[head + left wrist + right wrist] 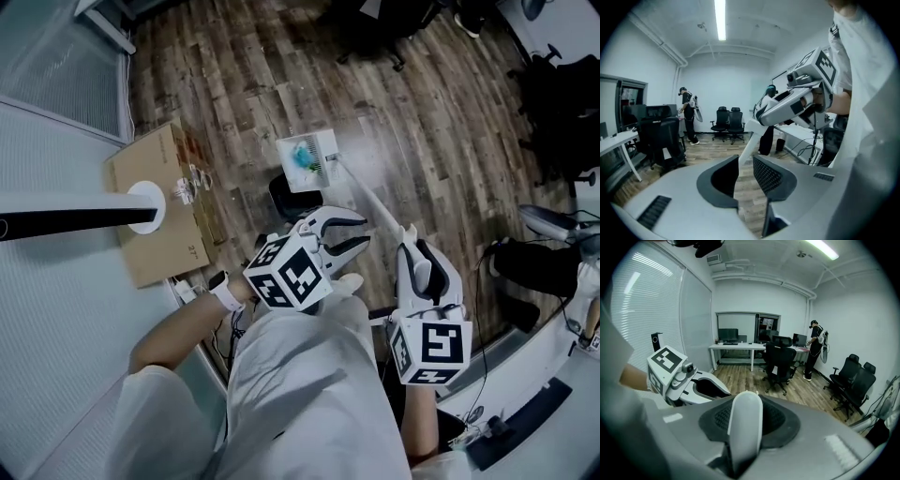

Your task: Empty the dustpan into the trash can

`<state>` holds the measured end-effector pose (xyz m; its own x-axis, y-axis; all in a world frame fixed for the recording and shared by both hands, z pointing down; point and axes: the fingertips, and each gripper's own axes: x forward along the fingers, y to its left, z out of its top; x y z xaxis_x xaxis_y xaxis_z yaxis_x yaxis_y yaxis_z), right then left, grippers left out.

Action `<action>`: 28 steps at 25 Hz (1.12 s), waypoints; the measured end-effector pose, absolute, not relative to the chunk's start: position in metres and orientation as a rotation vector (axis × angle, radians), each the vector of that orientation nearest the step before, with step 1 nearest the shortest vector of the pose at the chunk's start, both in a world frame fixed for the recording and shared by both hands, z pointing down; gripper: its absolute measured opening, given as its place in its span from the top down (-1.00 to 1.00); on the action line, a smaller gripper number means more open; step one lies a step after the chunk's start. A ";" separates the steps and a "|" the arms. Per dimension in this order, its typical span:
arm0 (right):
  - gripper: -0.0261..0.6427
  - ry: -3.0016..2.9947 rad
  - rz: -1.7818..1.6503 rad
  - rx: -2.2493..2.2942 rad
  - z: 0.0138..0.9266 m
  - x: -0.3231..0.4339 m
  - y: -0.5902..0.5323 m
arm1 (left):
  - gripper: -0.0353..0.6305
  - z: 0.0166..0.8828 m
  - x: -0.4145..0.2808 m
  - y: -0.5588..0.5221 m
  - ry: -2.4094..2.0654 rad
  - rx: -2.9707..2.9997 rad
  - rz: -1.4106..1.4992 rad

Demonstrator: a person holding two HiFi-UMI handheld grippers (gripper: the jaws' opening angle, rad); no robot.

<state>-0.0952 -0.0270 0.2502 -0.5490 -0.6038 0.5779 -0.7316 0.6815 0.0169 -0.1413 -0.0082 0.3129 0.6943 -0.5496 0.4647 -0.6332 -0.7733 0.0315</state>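
Note:
The white dustpan (306, 159), with bluish scraps in it, hangs over the wood floor at the end of its long white handle (367, 202). Just below it in the head view is a black trash can (282, 196), partly covered by the pan. My right gripper (417, 246) is shut on the handle's near end, and the handle (746, 425) stands between its pads. My left gripper (361, 232) is beside the handle with its jaws apart and nothing held. Past its open jaws (746, 171) the handle (743, 149) and the right gripper (797, 101) show.
A cardboard box (157, 216) with a white disc and a black pole (66, 220) stands at the left. Black office chairs (780, 363), desks (736, 348) and a standing person (814, 350) fill the room beyond. A chair base (539, 267) and cables lie at the right.

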 end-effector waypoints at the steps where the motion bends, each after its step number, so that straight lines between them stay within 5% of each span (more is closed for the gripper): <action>1: 0.58 -2.338 0.300 1.020 0.250 -0.097 -0.025 | 0.64 0.312 -0.138 -0.009 -0.920 2.745 0.662; 9: 0.58 -2.351 0.228 0.975 0.249 -0.108 -0.005 | 0.56 0.323 -0.115 -0.006 -0.710 2.922 0.834; 28: 0.58 -2.434 -0.036 0.759 0.238 -0.130 0.036 | 0.56 0.318 -0.110 0.017 -0.863 2.925 0.698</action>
<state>-0.1298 0.0362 0.2378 -0.6676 -0.5279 0.5251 -0.5122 0.8374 0.1908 -0.1095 0.0171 0.3178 0.7482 -0.5128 0.4210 -0.5186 -0.8478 -0.1110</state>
